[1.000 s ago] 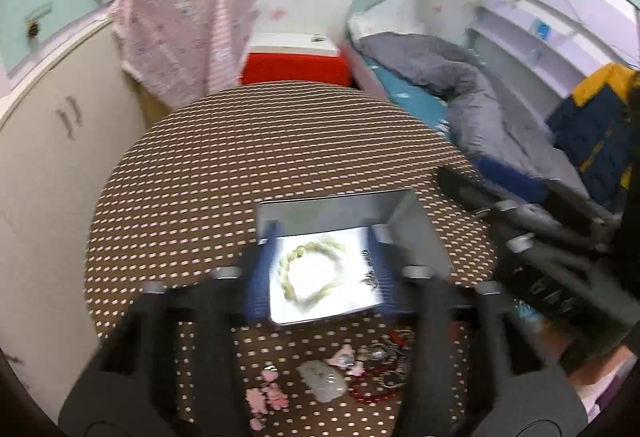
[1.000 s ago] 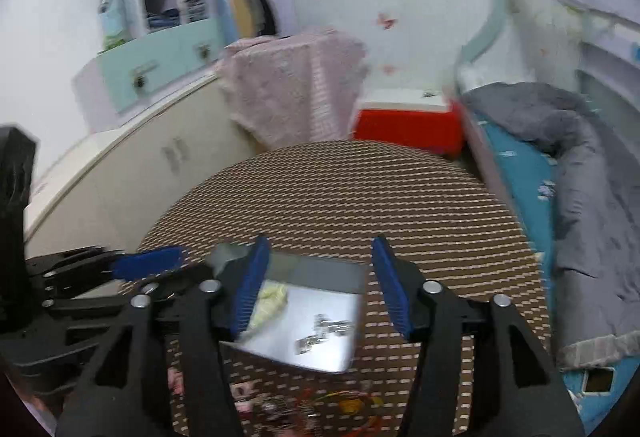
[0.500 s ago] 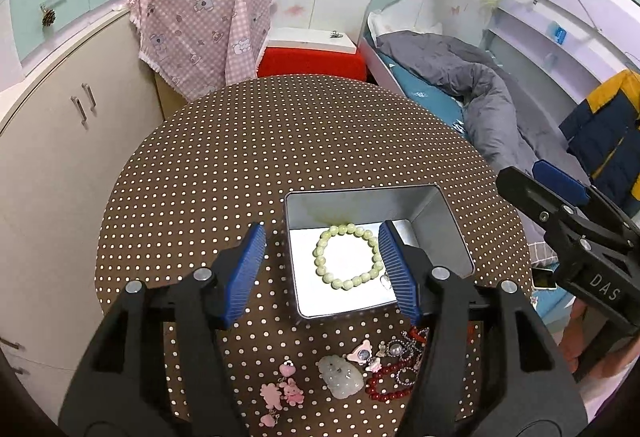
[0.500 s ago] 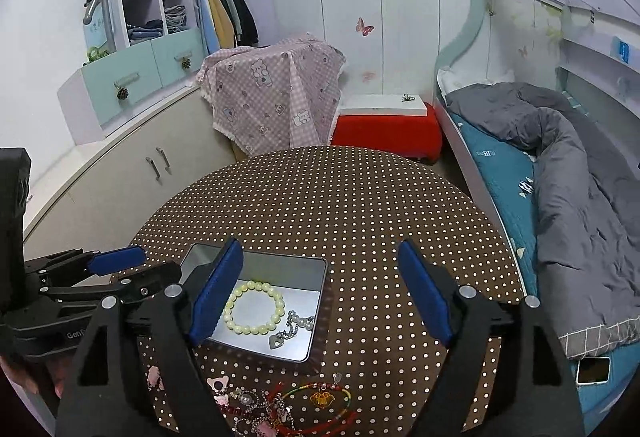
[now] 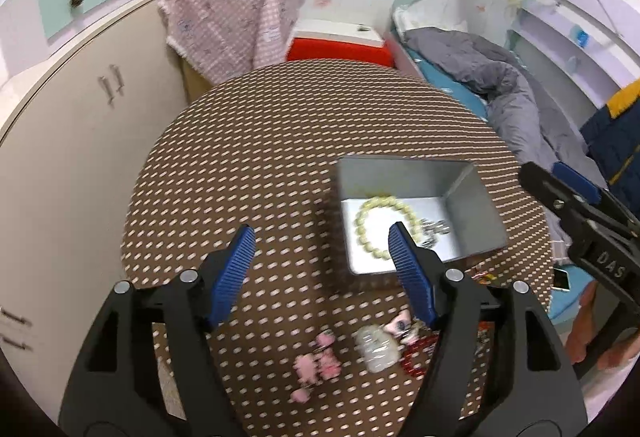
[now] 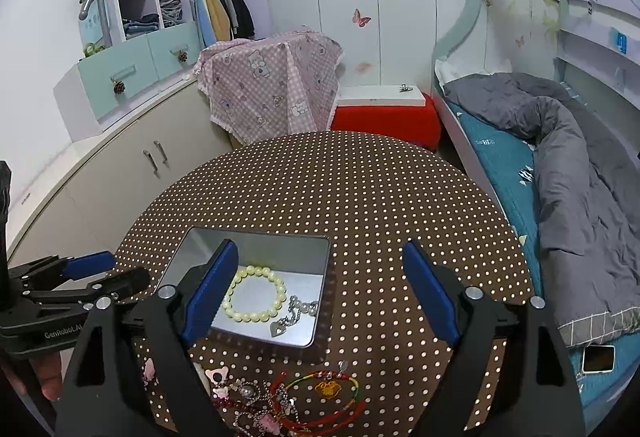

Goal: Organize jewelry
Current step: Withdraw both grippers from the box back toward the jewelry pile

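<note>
A silver metal tin (image 6: 312,333) (image 5: 476,197) sits on the round brown polka-dot table (image 6: 360,189). It holds a pale green bead bracelet (image 6: 256,299) (image 5: 370,217) and a silver chain with a heart tag (image 6: 298,311). Loose jewelry lies in front of the tin: pink charms (image 5: 316,369), a pale stone pendant (image 5: 378,349), red cords and beads (image 6: 320,397). My left gripper (image 5: 322,261) is open and empty above the table, left of the tin. My right gripper (image 6: 320,289) is open wide and empty above the tin.
A cream cabinet (image 6: 132,173) stands left of the table. A pink checked cloth (image 6: 272,89) and a red box with a white lid (image 6: 384,113) are behind it. A bed with a grey duvet (image 6: 560,165) is at the right.
My left gripper has swung left, so the tin now sits to the right of its fingers. My right gripper has opened wider and steadied over the tin.
</note>
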`<state>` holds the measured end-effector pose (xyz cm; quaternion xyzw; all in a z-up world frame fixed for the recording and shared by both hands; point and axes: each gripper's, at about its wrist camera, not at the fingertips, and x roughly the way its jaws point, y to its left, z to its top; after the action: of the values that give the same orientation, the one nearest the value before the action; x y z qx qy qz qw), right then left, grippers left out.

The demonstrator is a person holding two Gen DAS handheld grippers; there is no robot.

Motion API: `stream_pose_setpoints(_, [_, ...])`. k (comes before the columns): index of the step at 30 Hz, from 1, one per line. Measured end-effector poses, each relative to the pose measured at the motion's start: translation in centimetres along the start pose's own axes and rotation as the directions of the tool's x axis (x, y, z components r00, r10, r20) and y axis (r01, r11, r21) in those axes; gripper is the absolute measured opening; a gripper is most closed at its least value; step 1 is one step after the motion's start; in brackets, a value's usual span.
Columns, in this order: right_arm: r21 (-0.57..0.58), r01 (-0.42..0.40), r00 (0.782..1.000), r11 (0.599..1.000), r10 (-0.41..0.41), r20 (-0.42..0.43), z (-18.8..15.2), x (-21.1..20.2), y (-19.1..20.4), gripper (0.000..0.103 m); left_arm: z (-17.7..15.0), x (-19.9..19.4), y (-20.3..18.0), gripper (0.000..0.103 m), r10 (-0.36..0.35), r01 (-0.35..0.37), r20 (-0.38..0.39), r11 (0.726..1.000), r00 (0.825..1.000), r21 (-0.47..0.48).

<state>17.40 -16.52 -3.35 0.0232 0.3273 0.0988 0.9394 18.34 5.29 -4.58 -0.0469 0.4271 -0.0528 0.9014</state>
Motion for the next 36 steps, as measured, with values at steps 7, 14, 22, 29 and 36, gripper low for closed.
stream_pose_setpoints(7, [-0.037, -0.031, 0.999, 0.999, 0.032, 0.009, -1.2, -1.2, 2.0, 0.095, -2.2, -1.6, 2.6, 0.078, 0.05, -0.05, 0.005, 0.998, 0.999, -0.042])
stream_pose_setpoints(14, [-0.102, -0.09, 0.996, 0.991, 0.089, -0.01, -2.5, -1.9, 4.8, 0.095, -4.5, -3.3, 3.7, 0.087, 0.065, -0.065, 0.015, 0.997, 0.998, -0.032])
stream_pose_setpoints(22, [-0.127, -0.11, 0.991, 0.986, 0.099, -0.09, -4.8, -0.4, 6.6, 0.095, -7.6, -2.7, 3.8, 0.091, 0.04, -0.04, -0.024, 0.999, 0.999, -0.001])
stream_pose_setpoints(29, [-0.097, -0.111, 0.982, 0.989, 0.094, -0.163, -7.0, 1.0, 6.6, 0.095, -10.6, -1.1, 3.4, 0.091, 0.004, -0.002, -0.049, 0.999, 0.999, 0.037])
stream_pose_setpoints(36, [-0.077, -0.11, 0.972, 0.991, 0.091, -0.217, -8.6, 1.8, 6.6, 0.095, -11.8, -0.3, 3.0, 0.091, 0.018, -0.018, 0.003, 0.998, 1.0, 0.062])
